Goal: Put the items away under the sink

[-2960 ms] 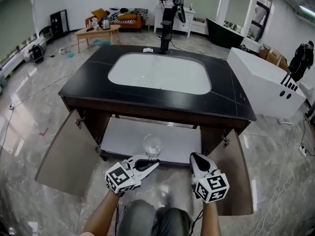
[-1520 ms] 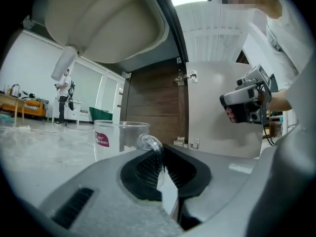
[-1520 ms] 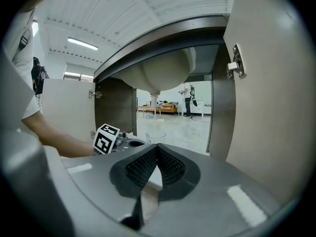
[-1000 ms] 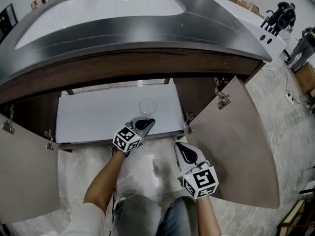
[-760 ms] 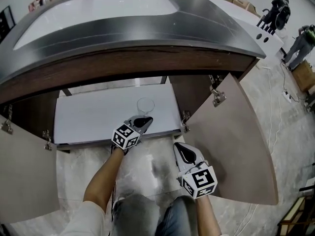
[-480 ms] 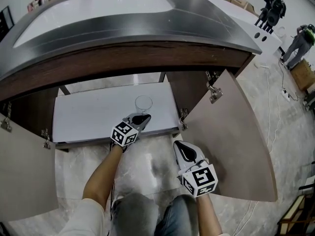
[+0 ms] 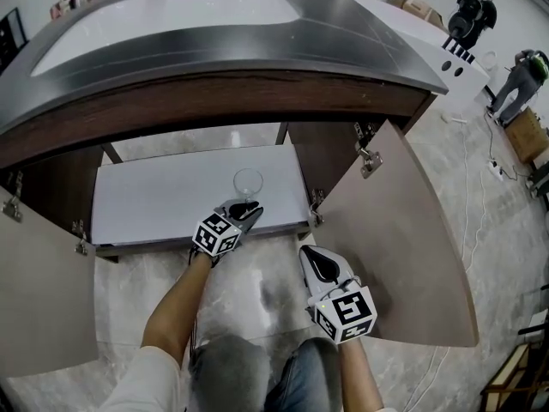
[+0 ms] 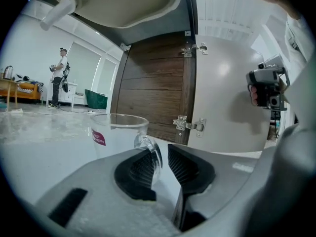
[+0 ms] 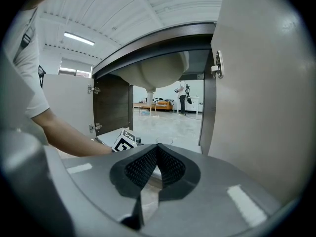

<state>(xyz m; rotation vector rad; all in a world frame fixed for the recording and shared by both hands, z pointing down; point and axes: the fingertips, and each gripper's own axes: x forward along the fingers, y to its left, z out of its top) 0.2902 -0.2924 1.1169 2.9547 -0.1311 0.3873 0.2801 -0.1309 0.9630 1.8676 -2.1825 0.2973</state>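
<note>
Glassware sits in place in the head view: a clear mug (image 7: 248,181) stands on the white shelf (image 7: 154,204) under the sink, near the shelf's front edge and right of its middle. The left gripper (image 7: 247,208) is at its handle, and the right gripper (image 7: 310,256) hangs off the shelf's front, over the floor. Both doors (image 7: 395,247) swing wide of the shelf, and nothing else stands on it. In the left gripper view the jaws stand a little apart about the handle, which lies against one of the pads (image 8: 140,174) with a slit of light before the other. I judge the hold slack and the placing nearly done, with only drawing back off the shelf left. In the right gripper view the jaws are pressed together on nothing. The right door is close beside them, and no other item to stow shows.
</note>
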